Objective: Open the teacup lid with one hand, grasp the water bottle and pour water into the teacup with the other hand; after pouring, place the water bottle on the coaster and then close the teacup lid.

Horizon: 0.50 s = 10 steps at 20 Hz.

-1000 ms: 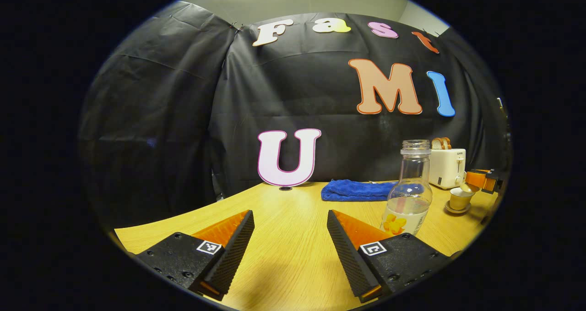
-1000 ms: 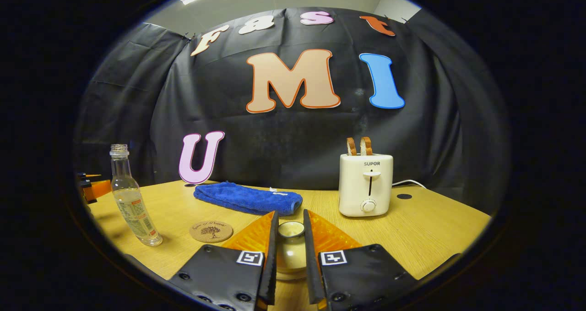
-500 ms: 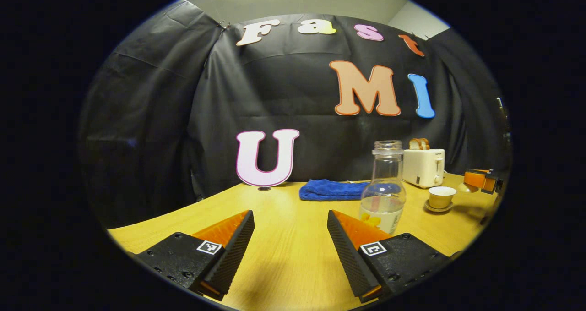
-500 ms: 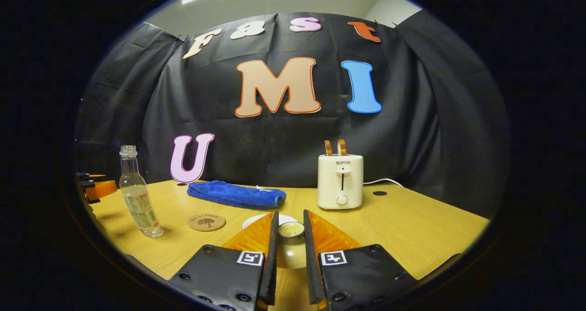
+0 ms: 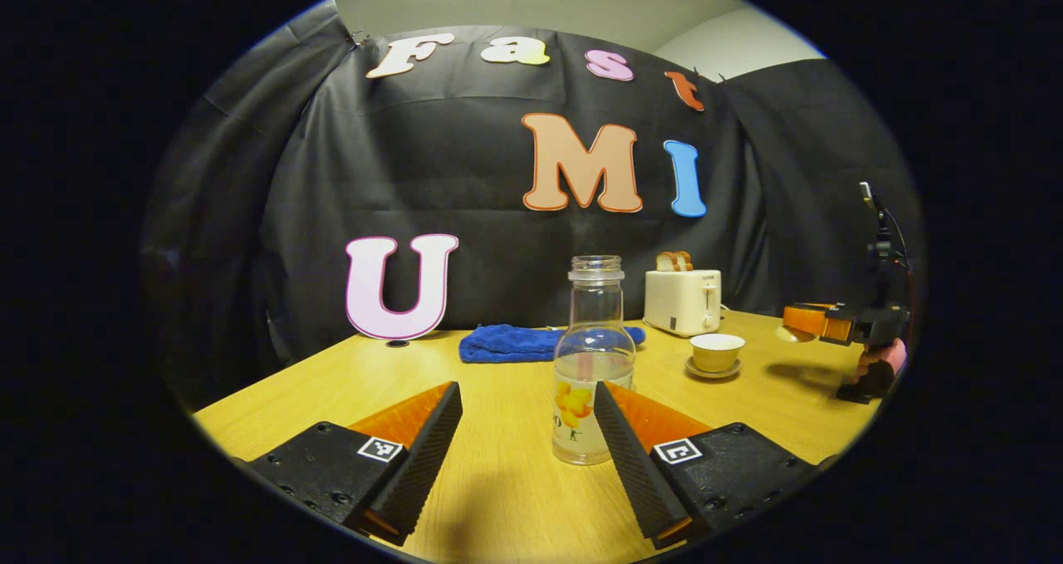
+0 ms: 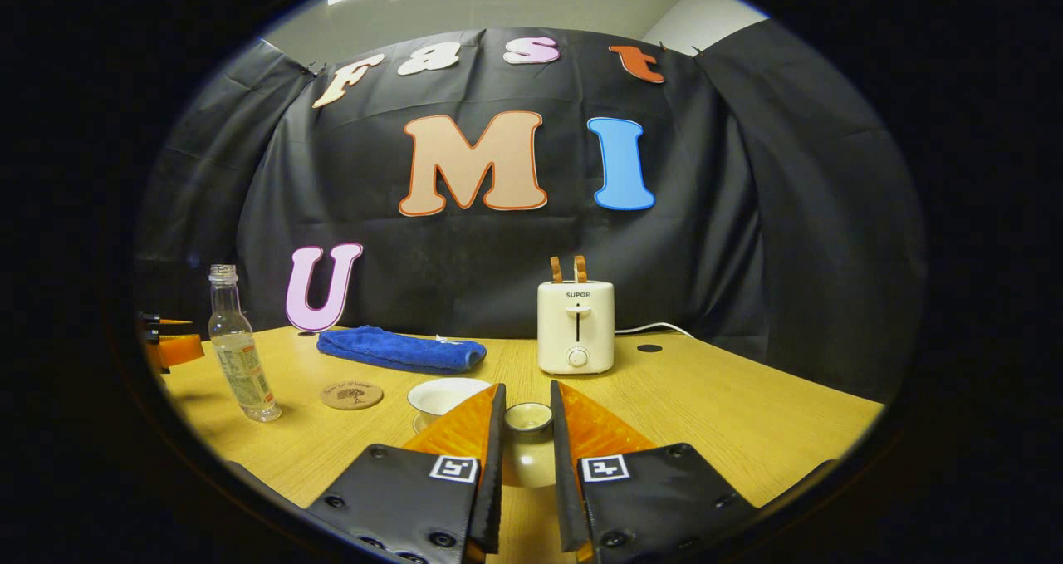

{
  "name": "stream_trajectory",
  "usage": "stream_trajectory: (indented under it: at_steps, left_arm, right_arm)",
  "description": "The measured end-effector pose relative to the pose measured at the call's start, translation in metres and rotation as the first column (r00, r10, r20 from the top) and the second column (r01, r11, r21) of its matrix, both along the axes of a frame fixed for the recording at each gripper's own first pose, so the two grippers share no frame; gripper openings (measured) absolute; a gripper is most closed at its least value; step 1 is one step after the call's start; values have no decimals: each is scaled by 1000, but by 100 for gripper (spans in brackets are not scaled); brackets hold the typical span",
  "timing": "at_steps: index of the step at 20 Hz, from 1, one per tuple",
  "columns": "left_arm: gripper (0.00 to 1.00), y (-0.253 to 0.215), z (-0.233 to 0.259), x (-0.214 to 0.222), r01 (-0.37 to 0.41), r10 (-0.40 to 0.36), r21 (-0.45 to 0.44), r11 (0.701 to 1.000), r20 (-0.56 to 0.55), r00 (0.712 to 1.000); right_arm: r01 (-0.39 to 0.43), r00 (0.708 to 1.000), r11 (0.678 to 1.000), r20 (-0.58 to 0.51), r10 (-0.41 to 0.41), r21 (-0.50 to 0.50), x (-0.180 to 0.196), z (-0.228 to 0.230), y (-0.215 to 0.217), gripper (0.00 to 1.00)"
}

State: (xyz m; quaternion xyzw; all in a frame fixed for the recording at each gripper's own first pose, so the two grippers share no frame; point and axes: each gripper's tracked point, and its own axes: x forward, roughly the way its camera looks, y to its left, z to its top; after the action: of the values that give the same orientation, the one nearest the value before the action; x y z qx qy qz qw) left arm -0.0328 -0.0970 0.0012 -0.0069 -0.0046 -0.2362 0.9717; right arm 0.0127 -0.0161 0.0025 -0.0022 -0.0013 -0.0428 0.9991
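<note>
A clear water bottle point(image 5: 591, 365), uncapped and part full, stands on the wooden table just ahead of my left gripper point(image 5: 526, 394), close to its right finger. That gripper is open and holds nothing. The pale teacup point(image 5: 717, 352) sits uncovered on its saucer farther right. My right gripper point(image 6: 526, 389) is shut on the teacup lid point(image 6: 529, 419) and holds it above the table, right of the open teacup point(image 6: 440, 396). A round cork coaster point(image 6: 352, 394) lies between the teacup and the bottle point(image 6: 235, 348). The right gripper point(image 5: 818, 323) and its hand show at the far right.
A white toaster point(image 6: 575, 325) with two slices of toast stands at the back, its cord trailing right. A folded blue cloth point(image 6: 401, 350) lies along the back of the table point(image 6: 747, 414). The left gripper point(image 6: 170, 348) shows at the far left edge.
My right gripper has lifted the lid off the teacup and carried it away to the right. My left gripper has swung toward the bottle, which now stands nearly between its fingers.
</note>
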Motion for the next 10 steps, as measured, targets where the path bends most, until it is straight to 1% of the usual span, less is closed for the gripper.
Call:
stream_trajectory:
  at_steps: [3, 5, 10]
  left_arm:
    - [93, -15, -1, -4, 66, -66, 0, 998, -1, 998]
    - [93, -28, 0, -7, 120, -120, -1, 993, -2, 993]
    - [93, -47, -9, 2, 149, -148, 18, 989, -49, 988]
  right_arm:
    - [22, 1000, 1000, 0, -22, 0, -3, 1, -7, 31]
    - [22, 1000, 1000, 2, -22, -1, -3, 1, -6, 31]
    - [28, 1000, 1000, 2, -28, -1, -4, 1, -9, 31]
